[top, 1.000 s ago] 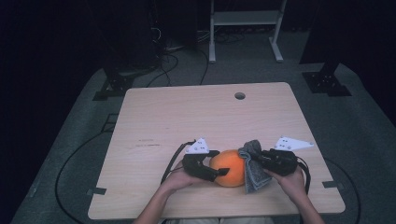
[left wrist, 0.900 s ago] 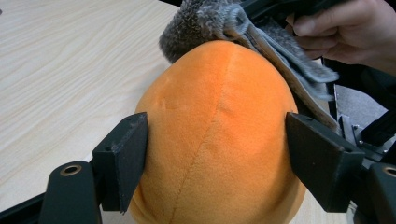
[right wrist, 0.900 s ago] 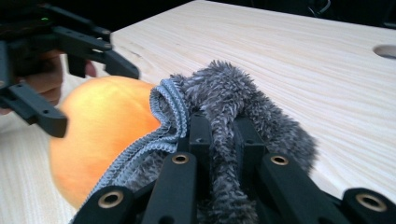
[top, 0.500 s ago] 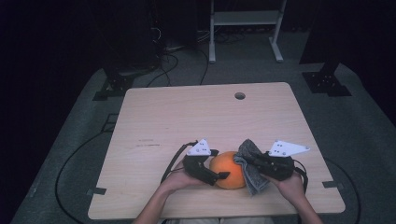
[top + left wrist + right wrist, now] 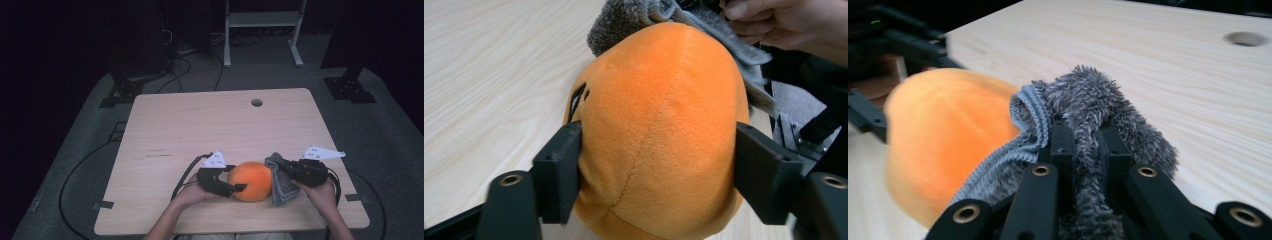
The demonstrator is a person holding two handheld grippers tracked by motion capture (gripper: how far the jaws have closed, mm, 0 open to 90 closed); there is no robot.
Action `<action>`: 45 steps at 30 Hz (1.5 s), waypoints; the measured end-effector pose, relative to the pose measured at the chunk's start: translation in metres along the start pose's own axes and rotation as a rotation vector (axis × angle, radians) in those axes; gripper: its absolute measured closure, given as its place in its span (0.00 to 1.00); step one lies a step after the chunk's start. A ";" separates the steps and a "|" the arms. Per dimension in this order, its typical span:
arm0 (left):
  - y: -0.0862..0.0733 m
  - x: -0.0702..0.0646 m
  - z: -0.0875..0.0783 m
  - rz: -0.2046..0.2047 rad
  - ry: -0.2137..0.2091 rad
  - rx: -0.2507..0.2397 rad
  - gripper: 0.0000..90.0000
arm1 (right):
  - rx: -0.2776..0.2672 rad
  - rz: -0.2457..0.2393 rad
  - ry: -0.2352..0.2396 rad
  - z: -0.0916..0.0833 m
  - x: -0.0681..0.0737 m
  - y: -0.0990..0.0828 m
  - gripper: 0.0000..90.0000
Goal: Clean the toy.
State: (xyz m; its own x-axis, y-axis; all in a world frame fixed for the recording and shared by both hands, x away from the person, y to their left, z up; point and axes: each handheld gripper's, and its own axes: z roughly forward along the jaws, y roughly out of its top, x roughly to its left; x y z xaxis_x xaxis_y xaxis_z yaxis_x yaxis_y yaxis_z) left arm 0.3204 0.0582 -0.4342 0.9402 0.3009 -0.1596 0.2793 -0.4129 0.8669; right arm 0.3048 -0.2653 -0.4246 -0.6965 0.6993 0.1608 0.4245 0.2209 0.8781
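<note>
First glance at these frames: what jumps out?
The orange plush toy near the front edge of the wooden table, bright against the dark room. The left gripper clamps it from both sides; its jaws have just been closing. Against the toy's right side, the right gripper is shut on a fuzzy grey cloth.

Right claw [image 5: 1083, 145] clamped on grey fuzzy cloth [image 5: 1098, 105], cloth draped against orange plush ball [image 5: 943, 135]; tabletop [image 5: 1158, 55] hole [image 5: 1246, 38] beyond
</note>
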 end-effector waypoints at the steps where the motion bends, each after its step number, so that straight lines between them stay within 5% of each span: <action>1: 0.002 -0.001 -0.002 -0.015 -0.001 -0.018 0.34 | -0.012 0.005 -0.009 -0.003 -0.001 0.000 0.89; 6: 0.018 -0.008 -0.011 0.007 0.063 -0.044 0.37 | -0.146 -0.044 0.022 -0.024 0.023 0.021 0.89; 10: 0.028 -0.019 -0.017 0.063 0.099 -0.027 0.37 | -0.182 -0.086 0.113 -0.018 0.050 0.034 0.90; 13: 0.033 -0.027 -0.020 0.099 0.084 -0.045 0.36 | -0.172 -0.096 0.173 -0.007 0.063 0.038 0.90; 19: 0.025 -0.022 -0.016 0.104 0.059 -0.010 0.33 | -0.069 -0.047 0.120 0.012 0.048 0.017 0.89; 22: 0.023 -0.018 -0.017 0.087 0.016 -0.050 0.21 | -0.046 -0.012 0.130 0.019 0.043 0.008 0.89; 25: 0.022 -0.010 -0.023 0.055 -0.007 -0.082 0.15 | -0.046 -0.015 0.113 0.017 0.041 0.004 0.89; 29: 0.010 0.001 -0.014 -0.009 -0.050 -0.010 0.11 | -0.049 0.018 0.126 0.015 0.033 -0.001 0.89; 32: 0.003 0.006 -0.007 -0.057 -0.079 -0.034 0.12 | -0.040 0.028 0.125 0.015 0.029 -0.002 0.89; 34: 0.004 0.005 -0.010 -0.043 -0.049 -0.048 0.21 | -0.039 0.028 0.123 0.014 0.028 -0.001 0.89; 37: 0.015 0.001 -0.018 -0.045 0.017 -0.039 0.35 | -0.122 0.027 0.143 0.004 0.030 0.009 0.89; 39: 0.023 -0.005 -0.022 -0.018 0.083 -0.035 0.38 | -0.196 0.002 0.172 -0.005 0.038 0.021 0.89; 41: 0.027 -0.009 -0.023 -0.017 0.084 -0.024 0.38 | -0.227 -0.047 0.210 -0.008 0.051 0.034 0.89; 45: 0.029 -0.017 -0.016 0.007 0.096 0.017 0.37 | -0.168 -0.109 0.193 0.007 0.064 0.034 0.89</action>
State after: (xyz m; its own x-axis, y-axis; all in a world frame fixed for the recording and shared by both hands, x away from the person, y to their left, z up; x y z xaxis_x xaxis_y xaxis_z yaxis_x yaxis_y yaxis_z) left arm 0.3094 0.0546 -0.3990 0.9194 0.3786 -0.1065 0.2766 -0.4297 0.8596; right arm 0.2785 -0.2087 -0.3876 -0.8369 0.5316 0.1305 0.2509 0.1605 0.9546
